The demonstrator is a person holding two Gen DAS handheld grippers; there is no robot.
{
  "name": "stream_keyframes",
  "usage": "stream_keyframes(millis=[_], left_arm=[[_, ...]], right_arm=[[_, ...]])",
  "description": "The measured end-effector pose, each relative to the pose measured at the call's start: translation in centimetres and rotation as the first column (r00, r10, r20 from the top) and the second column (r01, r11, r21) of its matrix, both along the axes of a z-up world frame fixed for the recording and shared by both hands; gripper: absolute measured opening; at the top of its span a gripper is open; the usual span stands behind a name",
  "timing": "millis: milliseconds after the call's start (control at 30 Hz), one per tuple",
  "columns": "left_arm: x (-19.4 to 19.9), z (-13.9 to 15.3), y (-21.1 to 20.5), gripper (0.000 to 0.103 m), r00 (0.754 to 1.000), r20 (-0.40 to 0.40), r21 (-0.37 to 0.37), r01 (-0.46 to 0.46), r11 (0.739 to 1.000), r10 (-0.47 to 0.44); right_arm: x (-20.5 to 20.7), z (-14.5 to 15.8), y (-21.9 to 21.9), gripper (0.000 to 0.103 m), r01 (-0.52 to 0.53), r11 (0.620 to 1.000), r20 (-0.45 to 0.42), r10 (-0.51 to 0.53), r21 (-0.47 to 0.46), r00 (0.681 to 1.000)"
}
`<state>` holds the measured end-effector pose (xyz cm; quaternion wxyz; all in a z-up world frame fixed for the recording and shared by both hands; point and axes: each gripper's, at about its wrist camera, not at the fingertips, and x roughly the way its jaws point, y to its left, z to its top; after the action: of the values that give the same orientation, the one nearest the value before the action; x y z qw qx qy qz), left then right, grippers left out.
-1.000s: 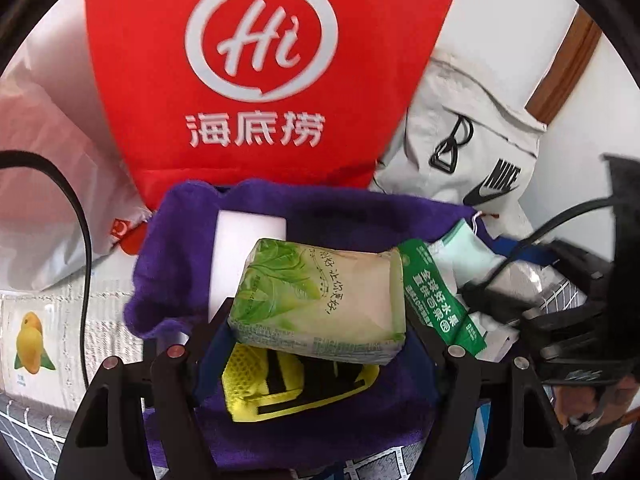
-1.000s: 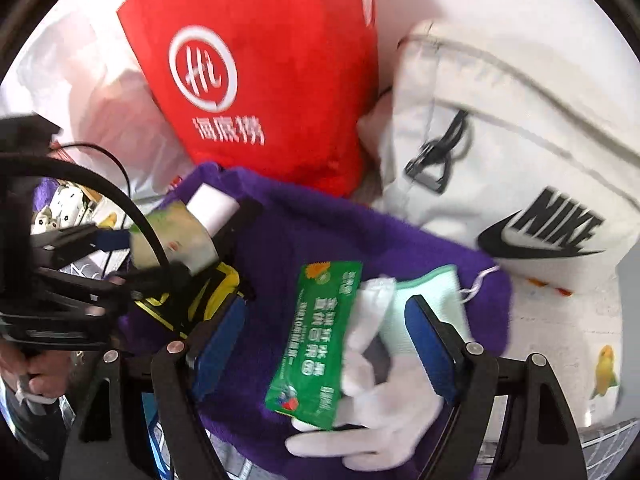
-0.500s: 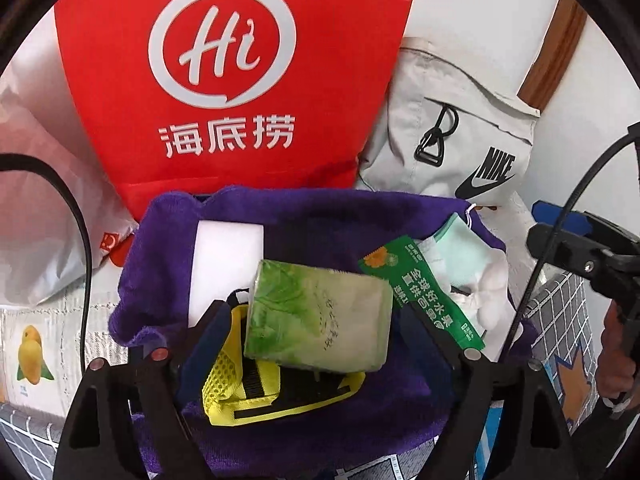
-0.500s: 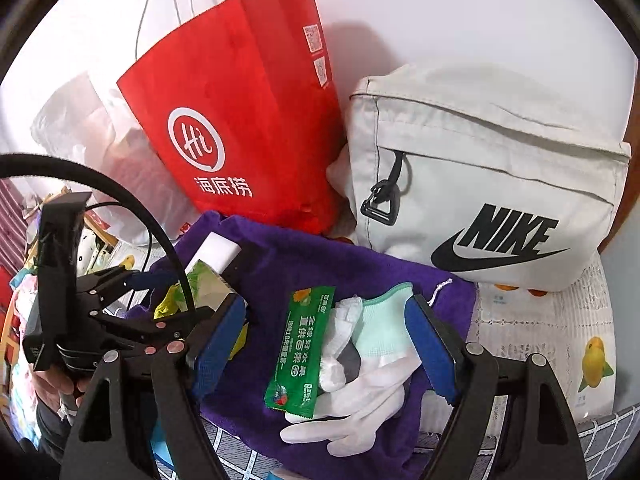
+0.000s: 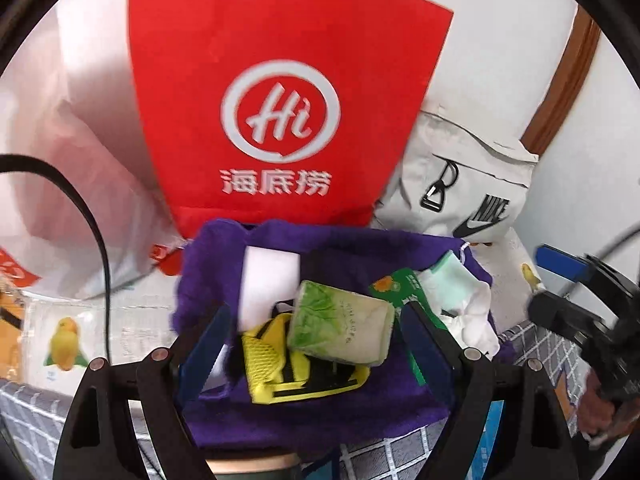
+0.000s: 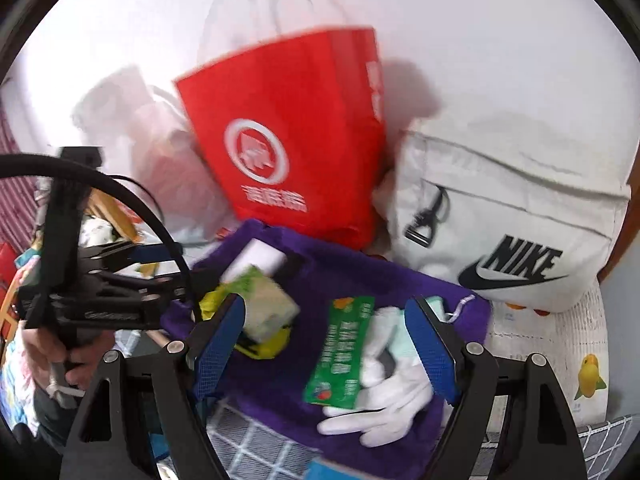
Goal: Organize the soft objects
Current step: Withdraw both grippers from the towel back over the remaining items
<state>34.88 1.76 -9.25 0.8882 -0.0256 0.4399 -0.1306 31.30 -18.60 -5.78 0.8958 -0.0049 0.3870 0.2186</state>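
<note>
Both your grippers are empty and spread wide, so you look to be between picks, with a placement on the purple towel (image 5: pixel 320 412) seemingly done and the next item not yet chosen. Your left gripper (image 5: pixel 312 344) has its jaws released and hangs over the green tissue pack (image 5: pixel 340 326), which lies tilted on a yellow mesh item (image 5: pixel 280 364), with a white foam block (image 5: pixel 268 280) just behind them; the pack sits between the two blue pads in the left wrist view, but nothing presses on it and it rests on the pile, not in your grip. Your right gripper (image 6: pixel 324 344) is likewise unclenched, framing the green sachet (image 6: pixel 340 352) and the white glove (image 6: pixel 384 392), with a pale mint cloth piece (image 6: pixel 434 308) peeking out by the right pad; all of these lie on the towel beneath the fingers. The red paper bag (image 5: pixel 280 92) and the grey Nike bag (image 6: pixel 512 216) stand behind the towel against the wall, touching or nearly touching its far edge. For the next move, you will probably want to decide whether the heap is complete and the towel's edges should be gathered, or whether an item needs straightening first. The glove is limp and sprawled, so pinch it at the palm rather than a finger. Mind the cable (image 5: pixel 92 232) looping at your left.
</note>
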Motion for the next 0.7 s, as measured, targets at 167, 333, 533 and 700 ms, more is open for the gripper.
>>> stream_keyframes(millis=[167, 333, 533, 700], left_arm=[[-1.7, 2.7, 0.7, 0.086, 0.998, 0.063, 0.019, -0.008, 1.0, 0.007], [-3.7, 5.0, 1.0, 0.086, 0.994, 0.11, -0.004, 0.002, 1.0, -0.001], [-6.0, 7.7, 0.9, 0.086, 0.981, 0.192, 0.029, -0.015, 0.999, 0.009], [-8.8, 9.7, 1.2, 0.086, 0.979, 0.2, 0.061, -0.051, 0.997, 0.038]], right_arm=[[-3.7, 2.3, 1.0, 0.082, -0.015, 0.999, 0.046, 0.013, 0.047, 0.999], [-8.5, 3.3, 1.9, 0.082, -0.032, 0.997, 0.059, 0.035, -0.063, 0.998], [-14.8, 2.8, 1.2, 0.082, -0.028, 0.993, 0.026, 0.031, -0.113, 0.999], [-20.1, 0.8, 1.1, 0.082, -0.049, 0.994, -0.024, 0.047, -0.099, 0.999]])
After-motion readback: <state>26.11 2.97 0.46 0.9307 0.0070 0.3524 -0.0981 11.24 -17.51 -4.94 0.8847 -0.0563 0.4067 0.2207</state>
